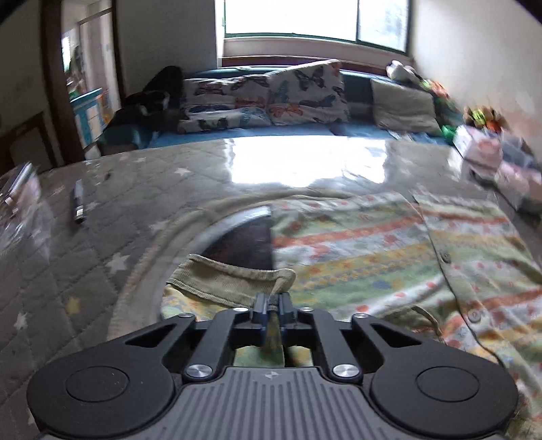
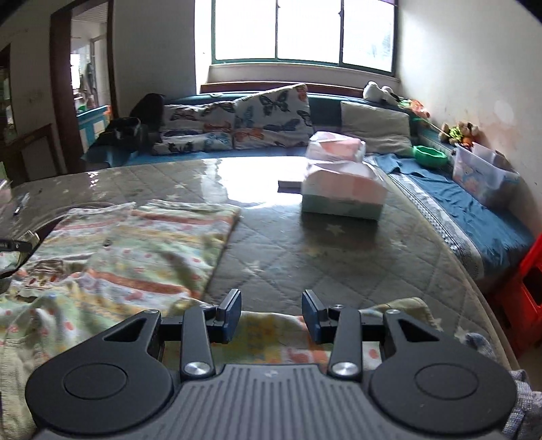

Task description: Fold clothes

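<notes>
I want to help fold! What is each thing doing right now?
left gripper: shut on the sleeve cuff.
sleeve cuff: pinched, lifted a little.
right gripper: open, holding nothing.
striped shirt: spread on the table, rumpled, buttoned.
tissue packs: stacked, wrapped.

This is a lived-in room of a home, a sitting room by the look of it: a long blue sofa (image 2: 467, 203) runs under a wide window (image 2: 301, 30) and bends along the right wall, piled with butterfly-print cushions (image 2: 271, 115) and a plain grey cushion (image 2: 376, 127). Soft toys (image 2: 459, 130), a green bowl (image 2: 430, 156) and a clear plastic storage box (image 2: 481, 172) sit along the sofa's right-hand stretch. The surface (image 2: 305, 257) wears a quilted, star-patterned cover under clear plastic, and at the left a dark-framed doorway (image 2: 84, 74) opens onto another room.
</notes>
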`<action>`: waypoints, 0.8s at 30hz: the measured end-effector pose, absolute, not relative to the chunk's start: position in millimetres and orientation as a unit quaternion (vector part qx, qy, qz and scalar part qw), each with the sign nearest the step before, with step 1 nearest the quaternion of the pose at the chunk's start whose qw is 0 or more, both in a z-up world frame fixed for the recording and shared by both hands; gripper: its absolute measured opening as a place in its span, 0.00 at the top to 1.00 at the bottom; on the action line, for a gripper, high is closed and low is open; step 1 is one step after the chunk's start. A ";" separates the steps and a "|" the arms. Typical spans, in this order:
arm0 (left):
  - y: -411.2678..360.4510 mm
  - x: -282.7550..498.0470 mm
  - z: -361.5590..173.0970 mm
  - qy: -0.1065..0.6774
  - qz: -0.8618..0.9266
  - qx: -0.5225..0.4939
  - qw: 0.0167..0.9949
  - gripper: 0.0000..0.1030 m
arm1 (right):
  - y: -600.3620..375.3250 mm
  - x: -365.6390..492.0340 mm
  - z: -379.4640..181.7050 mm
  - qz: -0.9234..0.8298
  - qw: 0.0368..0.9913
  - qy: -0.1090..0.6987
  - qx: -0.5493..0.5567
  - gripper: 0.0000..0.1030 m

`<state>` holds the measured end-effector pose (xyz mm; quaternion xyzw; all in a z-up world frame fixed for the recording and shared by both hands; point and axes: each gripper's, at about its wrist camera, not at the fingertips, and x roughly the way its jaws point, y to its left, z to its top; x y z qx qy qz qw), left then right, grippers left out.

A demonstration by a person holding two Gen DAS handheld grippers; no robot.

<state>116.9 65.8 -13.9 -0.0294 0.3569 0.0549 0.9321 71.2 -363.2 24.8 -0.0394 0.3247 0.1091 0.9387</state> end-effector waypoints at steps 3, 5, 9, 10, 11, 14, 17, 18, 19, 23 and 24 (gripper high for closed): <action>92.7 97.6 5.1 0.328 0.073 -0.068 0.939 0.96 | -356.0 68.2 28.2 0.119 0.939 0.321 -0.043 0.62; 111.6 81.4 19.9 0.307 0.092 -0.089 0.943 0.96 | -350.7 64.2 29.1 0.126 0.939 0.317 -0.045 0.62; 150.7 39.9 39.9 0.270 0.135 -0.125 0.945 0.96 | -338.4 60.0 31.3 0.144 0.937 0.314 -0.050 0.62; 160.2 27.6 42.2 0.264 0.146 -0.132 0.944 0.96 | -333.9 58.4 31.8 0.151 0.936 0.313 -0.053 0.62; 169.5 15.4 43.7 0.259 0.158 -0.138 0.943 0.96 | -327.7 56.1 32.3 0.158 0.935 0.313 -0.056 0.62; 193.6 -16.4 38.4 0.260 0.193 -0.147 0.935 0.96 | -313.3 51.8 33.1 0.183 0.929 0.314 -0.064 0.61; 210.6 -37.7 21.7 0.280 0.217 -0.150 0.923 0.96 | -294.6 46.3 32.3 0.212 0.922 0.316 -0.078 0.59; 214.7 -42.8 15.4 0.287 0.224 -0.151 0.919 0.96 | -288.2 44.3 31.9 0.224 0.918 0.316 -0.083 0.57; 218.2 -47.3 9.2 0.293 0.230 -0.151 0.915 0.96 | -281.8 42.3 31.5 0.235 0.915 0.317 -0.089 0.57; 216.4 -56.6 -8.1 0.312 0.240 -0.133 0.910 0.96 | -245.8 30.7 30.1 0.289 0.895 0.317 -0.125 0.57; 216.7 -57.6 -9.1 0.312 0.240 -0.132 0.910 0.96 | -237.1 28.4 30.2 0.299 0.890 0.318 -0.130 0.57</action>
